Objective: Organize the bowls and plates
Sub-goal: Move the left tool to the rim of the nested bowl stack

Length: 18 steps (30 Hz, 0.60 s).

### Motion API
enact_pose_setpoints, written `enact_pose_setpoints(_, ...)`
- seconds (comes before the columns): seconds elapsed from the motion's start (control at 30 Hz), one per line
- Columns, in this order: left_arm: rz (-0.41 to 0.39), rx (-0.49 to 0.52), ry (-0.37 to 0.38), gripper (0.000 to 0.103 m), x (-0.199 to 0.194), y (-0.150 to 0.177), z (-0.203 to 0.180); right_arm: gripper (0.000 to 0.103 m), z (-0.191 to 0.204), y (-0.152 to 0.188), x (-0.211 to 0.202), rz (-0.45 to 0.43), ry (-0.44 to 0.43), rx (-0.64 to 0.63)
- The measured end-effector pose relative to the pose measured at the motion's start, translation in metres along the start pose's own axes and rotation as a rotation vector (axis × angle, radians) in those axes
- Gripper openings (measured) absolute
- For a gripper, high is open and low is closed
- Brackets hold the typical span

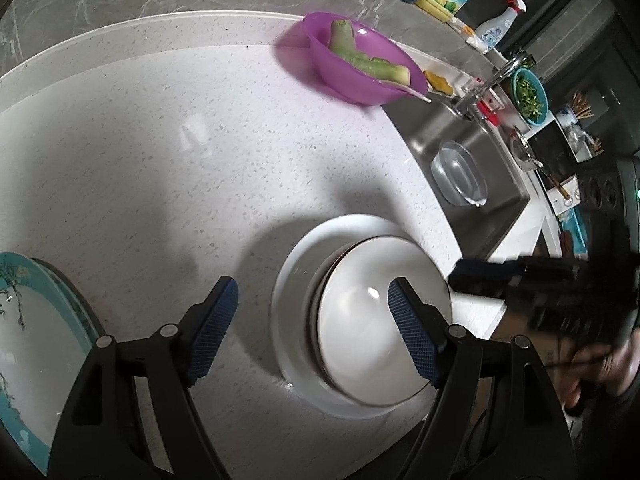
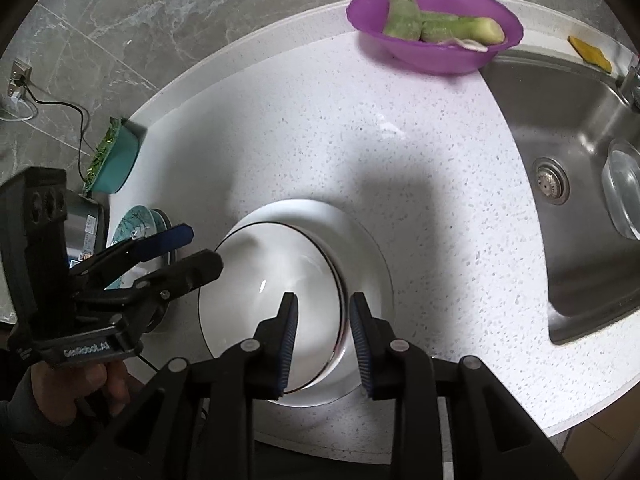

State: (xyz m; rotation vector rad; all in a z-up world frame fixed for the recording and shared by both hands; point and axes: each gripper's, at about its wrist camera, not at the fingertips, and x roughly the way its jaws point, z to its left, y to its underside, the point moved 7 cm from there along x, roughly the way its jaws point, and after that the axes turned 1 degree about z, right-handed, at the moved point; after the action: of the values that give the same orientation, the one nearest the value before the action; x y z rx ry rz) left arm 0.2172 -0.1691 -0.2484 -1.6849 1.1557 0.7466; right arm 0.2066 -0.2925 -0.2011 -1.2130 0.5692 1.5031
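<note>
White speckled countertop [image 2: 360,128], grey marbled wall behind, steel sink [image 2: 580,240] to the right of the stack. Landmark: white bowl [image 2: 272,296] nested in a wider white plate [image 2: 372,248], both near the front edge of the counter. Purple bowl [image 2: 432,28] with peeled green vegetable pieces well behind the stack, by the sink's far corner. Teal-patterned plate [image 1: 24,340] left of the stack, apart from it. Clear glass dish [image 1: 460,176] down in the sink basin. Left gripper [image 1: 316,332] held wide, nothing between the pads, hanging over the stack's left side; one pad over bare counter, the other over the bowl's interior. Right gripper [image 2: 324,340] narrow but parted, straddling the bowl's right rim; pads appear not to press on it, contact hard to confirm. Bowl looks glazed ceramic: stiff, moderately heavy, slick, chip-prone. Best hold judged at the rim, one pad inside and one outside, pinched square so the glaze does not slide. Thin dark band on the rim marks the edge well. Likely risk: lifting the bowl drags or tips the plate beneath, or the rim slips if gripped at a slant. Plate sits flat, little lip to catch; harder to take than the bowl.
</note>
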Motion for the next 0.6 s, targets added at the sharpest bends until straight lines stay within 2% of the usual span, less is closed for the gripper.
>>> enact_pose_setpoints(0.1, 0.014, 0.039, -0.035, 0.076, -0.006, 0.005, 0.004, 0.031, -0.016, -0.004, -0.016, -0.061, 0.046, -0.006)
enact_pose_setpoints(0.17, 0.051, 0.066, -0.062, 0.076, -0.008, 0.009, 0.011, 0.031, -0.03, -0.005, -0.022, -0.082, 0.091, -0.013)
enact_pose_setpoints(0.3, 0.054, 0.03, -0.11, 0.076, -0.017, 0.005, 0.035, 0.031, -0.047, 0.001, -0.021, -0.065, 0.075, 0.013)
enact_pose_setpoints(0.4, 0.062, 0.005, -0.125, 0.076, -0.02, 0.002, 0.051, 0.031, -0.047, 0.006, -0.013, -0.041, 0.018, 0.03)
enact_pose_setpoints(0.6, 0.167, 0.082, -0.09, 0.076, 0.003, 0.015, 0.044, 0.031, -0.039, 0.012, 0.003, -0.003, -0.037, 0.025)
